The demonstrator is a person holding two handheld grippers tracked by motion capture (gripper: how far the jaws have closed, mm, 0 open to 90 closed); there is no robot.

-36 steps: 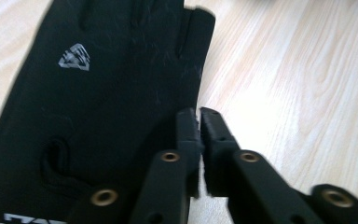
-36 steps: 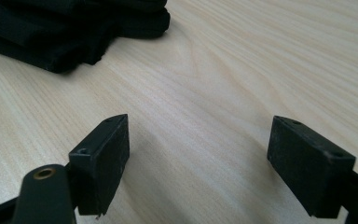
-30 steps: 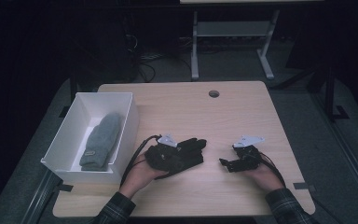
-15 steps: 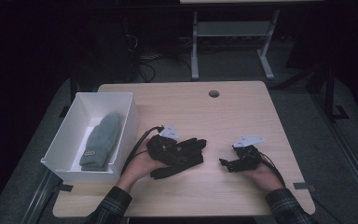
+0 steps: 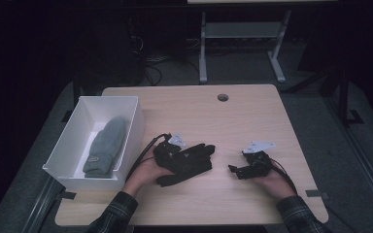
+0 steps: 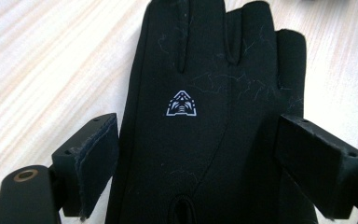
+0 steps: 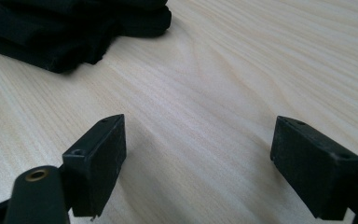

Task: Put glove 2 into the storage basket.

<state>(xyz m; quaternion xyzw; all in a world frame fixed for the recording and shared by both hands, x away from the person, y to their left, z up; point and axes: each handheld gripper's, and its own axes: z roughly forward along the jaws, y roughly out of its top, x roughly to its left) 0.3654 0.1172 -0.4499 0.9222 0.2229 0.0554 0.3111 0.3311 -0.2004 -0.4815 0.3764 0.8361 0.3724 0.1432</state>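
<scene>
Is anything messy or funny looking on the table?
A little. The black glove lies loose on the table, flecked with pale lint and hairs around its white logo, while a grey mitten sits neatly inside the white box. The left gripper hangs over the glove, its jaws having just opened. Nothing looks spilled or broken.

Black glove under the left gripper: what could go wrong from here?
1. The left gripper has just opened, its jaws apart over the flat black glove; closing now may pinch only the top layer or miss.
2. The white box with the grey mitten stands close left; the carried glove could snag its near wall.
</scene>
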